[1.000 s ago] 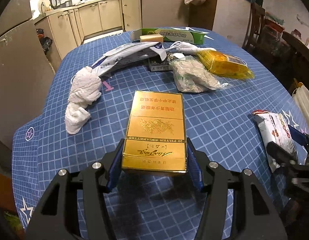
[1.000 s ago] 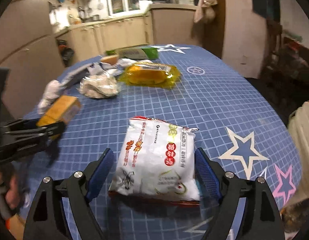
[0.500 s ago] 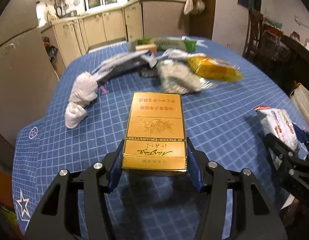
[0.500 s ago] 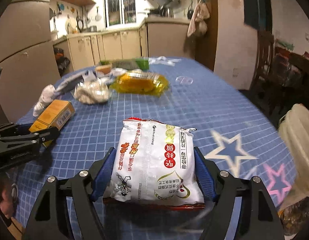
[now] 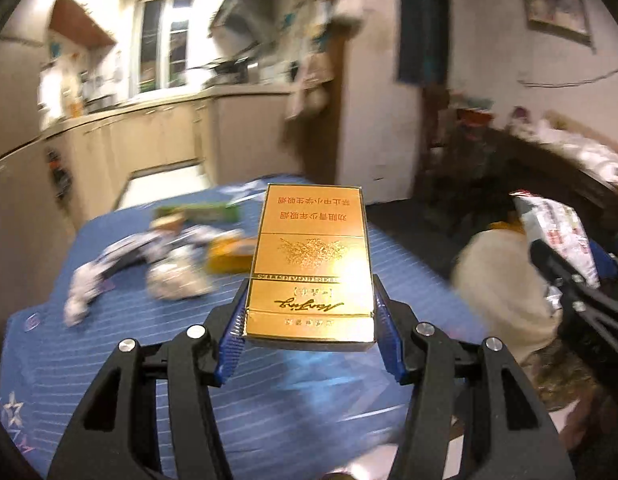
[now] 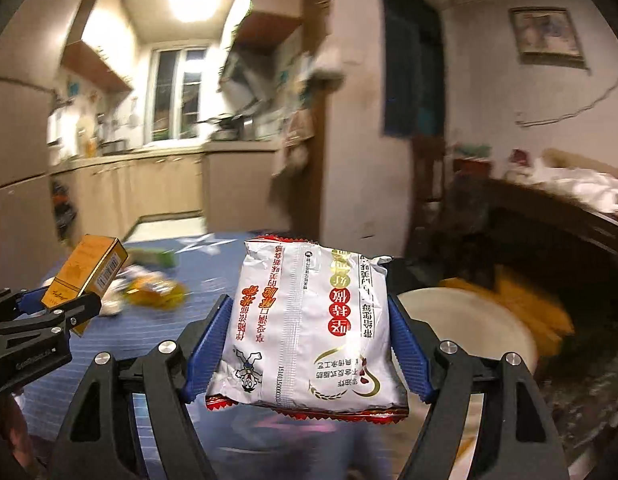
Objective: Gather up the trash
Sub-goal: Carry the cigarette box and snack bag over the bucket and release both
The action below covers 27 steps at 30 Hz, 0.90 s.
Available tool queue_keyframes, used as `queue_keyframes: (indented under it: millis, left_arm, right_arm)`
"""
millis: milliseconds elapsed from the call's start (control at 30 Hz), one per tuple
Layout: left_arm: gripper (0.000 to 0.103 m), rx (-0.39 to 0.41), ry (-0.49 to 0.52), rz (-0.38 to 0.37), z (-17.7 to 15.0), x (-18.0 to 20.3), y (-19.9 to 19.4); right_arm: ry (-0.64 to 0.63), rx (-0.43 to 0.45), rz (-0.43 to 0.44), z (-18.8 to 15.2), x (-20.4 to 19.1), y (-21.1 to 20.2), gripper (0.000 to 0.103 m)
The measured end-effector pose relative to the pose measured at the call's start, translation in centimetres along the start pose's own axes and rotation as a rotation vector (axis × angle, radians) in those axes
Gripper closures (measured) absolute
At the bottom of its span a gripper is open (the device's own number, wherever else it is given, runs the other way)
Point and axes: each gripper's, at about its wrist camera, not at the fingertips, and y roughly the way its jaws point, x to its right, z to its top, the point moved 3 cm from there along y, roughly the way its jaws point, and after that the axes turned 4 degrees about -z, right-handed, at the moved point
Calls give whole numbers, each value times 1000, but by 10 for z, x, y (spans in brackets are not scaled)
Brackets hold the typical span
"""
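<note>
Left gripper (image 5: 309, 332): you're clamping gold cigarette pack (image 5: 311, 264)
Right gripper (image 6: 309, 344): jaws just closed in, gripping white snack packet (image 6: 309, 320)
Next: cream bin (image 6: 465, 328) just right, right hand nearer

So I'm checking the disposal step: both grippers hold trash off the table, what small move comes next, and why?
Probably carry the right gripper, shut on the snack packet, over the pale bin just right of it. The left gripper holds the gold box further from it.
</note>
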Motion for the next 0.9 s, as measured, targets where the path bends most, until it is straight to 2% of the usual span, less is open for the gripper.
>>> queue_keyframes:
  millis: [167, 300, 533, 700, 900]
  left_arm:
    - [50, 35, 71, -125, 23, 88, 11]
    - [50, 46, 115, -189, 31, 133, 22]
    - [50, 40, 194, -279, 34, 196, 37]
    - [50, 22, 220, -300, 32, 221, 40]
    - [50, -24, 242, -297, 32, 235, 55]
  right_arm:
    - [14, 53, -137, 17, 76, -14, 27]
    - [40, 69, -210, 22, 131, -22, 27]
    - [67, 51, -279, 17, 204, -27, 27]
    - [84, 44, -289, 14, 229, -21, 27]
    - [73, 0, -262, 16, 232, 1, 27]
